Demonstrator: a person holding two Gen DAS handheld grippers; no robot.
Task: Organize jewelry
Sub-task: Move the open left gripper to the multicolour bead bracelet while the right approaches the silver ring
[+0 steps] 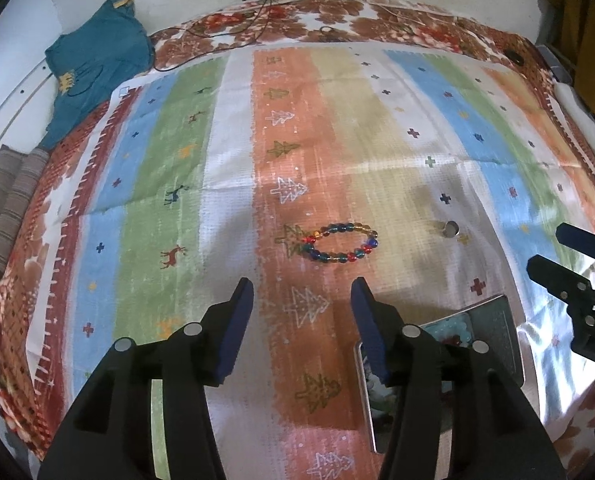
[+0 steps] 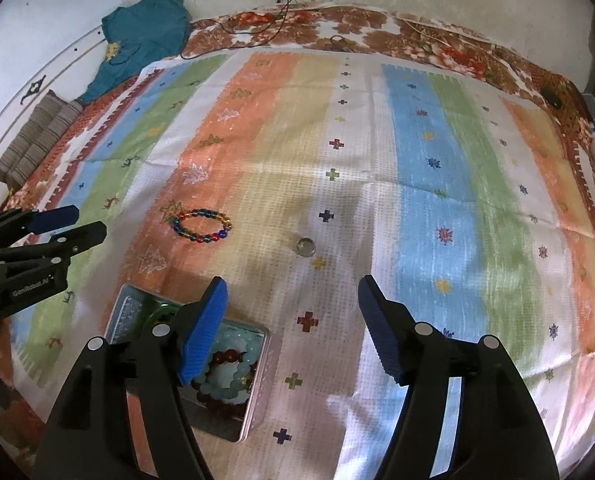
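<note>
On striped cloth (image 1: 233,168), beaded bracelet (image 1: 339,242), ring (image 2: 306,247), tin (image 2: 253,392), both tongs (image 1: 301,320) (image 2: 293,328) apart, empty.

The striped cloth (image 2: 353,184) fills the middle of both frames in bands of orange, tan, white, blue and green, printed with small crosses, trees and deer, and under it a brown and red floral sheet (image 2: 377,28) shows along the top edge. On the orange band near the centre of the left wrist frame the beaded bracelet (image 1: 339,243) mixes red, blue, green and amber beads, while the tin (image 2: 253,392) at lower left of the right wrist frame is silver-grey and holds dark red and pale aqua beads. A teal garment (image 1: 97,64) with yellow marks lies at upper left, a brown striped cushion (image 1: 7,200) sits at the left edge, and both the left gripper (image 1: 302,328) and the right gripper (image 2: 293,326) are black with blue pads.
</note>
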